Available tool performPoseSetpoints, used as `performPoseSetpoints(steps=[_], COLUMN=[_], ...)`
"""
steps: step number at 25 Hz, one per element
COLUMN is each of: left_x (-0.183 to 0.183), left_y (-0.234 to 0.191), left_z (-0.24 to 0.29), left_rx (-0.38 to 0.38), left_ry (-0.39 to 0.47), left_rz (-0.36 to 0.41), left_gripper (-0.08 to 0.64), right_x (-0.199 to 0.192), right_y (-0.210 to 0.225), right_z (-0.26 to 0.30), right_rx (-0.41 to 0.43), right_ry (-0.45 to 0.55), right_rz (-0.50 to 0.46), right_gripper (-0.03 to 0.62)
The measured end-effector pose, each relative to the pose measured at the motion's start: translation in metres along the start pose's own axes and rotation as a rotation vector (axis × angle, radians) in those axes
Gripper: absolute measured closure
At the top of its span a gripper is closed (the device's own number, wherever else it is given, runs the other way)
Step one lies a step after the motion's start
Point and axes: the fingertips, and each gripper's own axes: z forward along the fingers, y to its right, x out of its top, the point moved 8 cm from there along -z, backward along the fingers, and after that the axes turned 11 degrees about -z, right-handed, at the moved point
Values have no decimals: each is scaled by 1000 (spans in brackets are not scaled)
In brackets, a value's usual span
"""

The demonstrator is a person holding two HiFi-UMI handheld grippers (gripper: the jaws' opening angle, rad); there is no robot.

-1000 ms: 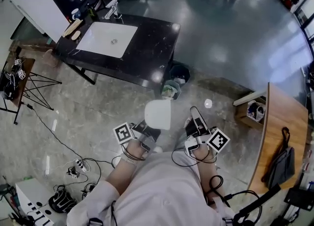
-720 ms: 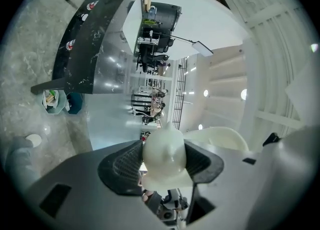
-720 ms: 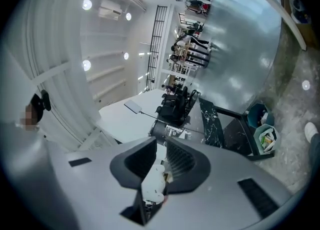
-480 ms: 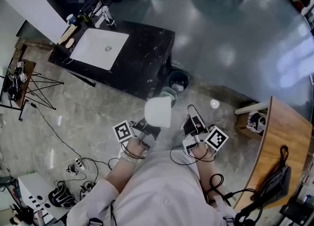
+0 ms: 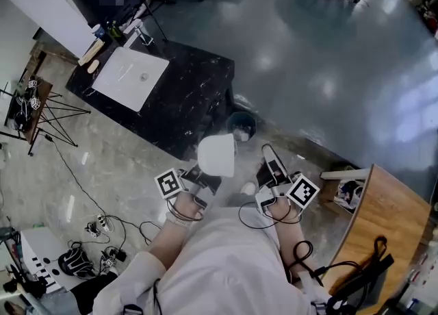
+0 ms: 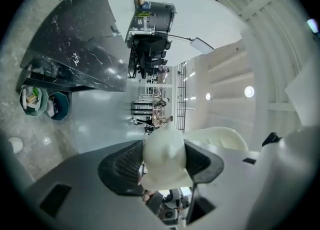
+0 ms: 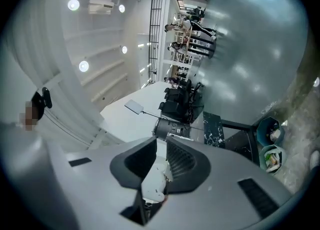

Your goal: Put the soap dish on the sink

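The white soap dish [image 5: 217, 154] is held in front of the person's body, with my left gripper [image 5: 200, 181] shut on it. In the left gripper view the dish [image 6: 165, 160] fills the gap between the dark pads of that gripper [image 6: 162, 145]. My right gripper [image 5: 271, 167] hovers beside it on the right, apart from the dish. Its jaws [image 7: 161, 146] stand together with nothing gripped. The white sink basin [image 5: 130, 74] is set in a black marble counter [image 5: 188, 91] at the upper left, well beyond both grippers. A faucet [image 5: 139, 29] stands behind the basin.
A round bin [image 5: 241, 127] stands on the floor at the counter's near corner, just beyond the dish. Wooden items [image 5: 92, 52] lie by the basin's far left. A tripod stand [image 5: 48, 111] and floor cables [image 5: 102, 228] are at left. A wooden desk [image 5: 383, 218] is at right.
The head view has swung and advanced: the bins have come closer to the dish and the wooden desk has slid down to the right. Both grippers keep their pose, and the dish is still held.
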Motion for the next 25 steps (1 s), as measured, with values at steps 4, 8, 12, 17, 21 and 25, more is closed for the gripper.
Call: performPoseSetpoints(steps=[4,8,12,17,21,25], left_x=[-5,-12,-17,-16,-11,5], left_y=[-6,-4,2,2,4,7], left_z=[29,54,67,70,69,69], left_rx=[6,-5,-12,-5,9,37], left_ry=[33,62,74,90,105,128], left_rz=[11,21,45,53,52,65], left_gripper=[319,319,319,319,319,319], right_x=[31,56,70,71,70,69], right_y=[14,24,31,36,37,37], right_z=[6,10,12,14,17,29], right_rx=[32,61,80,78,67,62], right_ry=[-20,-35,-37,-47,-57,-65], right_rz=[-3,2,19,38,41,33], right_gripper=[518,518,518,518,518,518])
